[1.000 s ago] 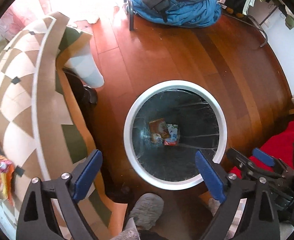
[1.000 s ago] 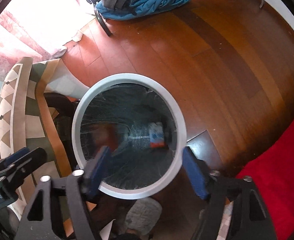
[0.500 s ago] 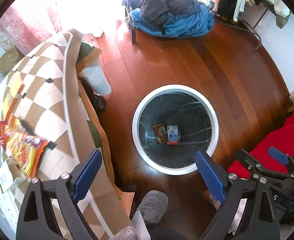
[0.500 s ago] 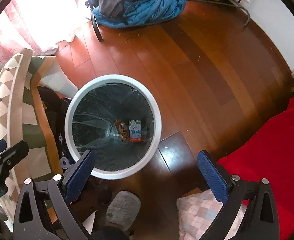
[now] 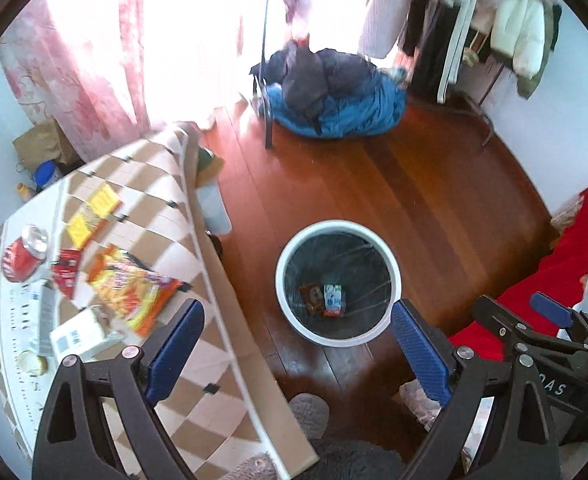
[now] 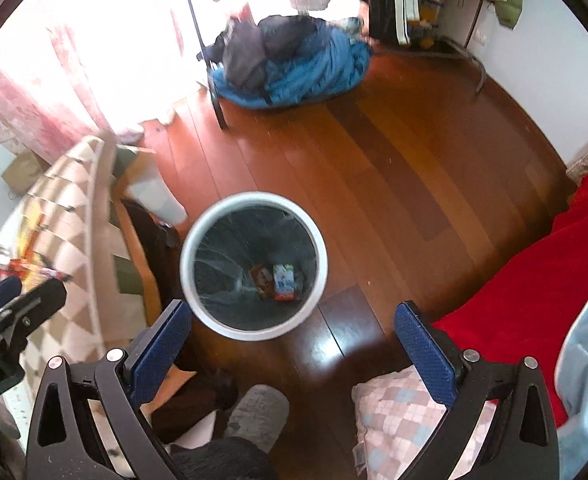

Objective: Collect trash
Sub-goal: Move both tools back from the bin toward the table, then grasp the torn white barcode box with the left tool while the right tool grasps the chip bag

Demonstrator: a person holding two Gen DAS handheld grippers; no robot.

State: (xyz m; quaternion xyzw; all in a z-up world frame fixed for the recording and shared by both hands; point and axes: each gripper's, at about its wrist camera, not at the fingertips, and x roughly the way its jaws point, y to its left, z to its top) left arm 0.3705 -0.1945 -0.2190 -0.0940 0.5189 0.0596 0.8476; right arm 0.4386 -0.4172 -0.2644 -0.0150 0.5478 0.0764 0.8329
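Left gripper [image 5: 296, 350] — spread wide, empty; snack bag [image 5: 134, 294] lies down-left on the table [image 5: 198, 364], long axis slanting. Right gripper [image 6: 292, 346] likewise spread, empty, farther off.

Floor [image 6: 394, 168]: glossy reddish wood planks, light glare. Trash bin [image 5: 392, 292]: smooth white plastic rim, shiny dark plastic liner [image 5: 358, 256]. Tablecloth [image 5: 166, 208]: matt checked cloth. Soda can [image 5: 24, 254]: shiny red metal. Snack wrapper [image 5: 134, 292]: glossy plastic. Gripper pads [image 6: 424, 356]: textured blue, matt black plastic frames. Blanket [image 6: 534, 280]: soft red cloth.
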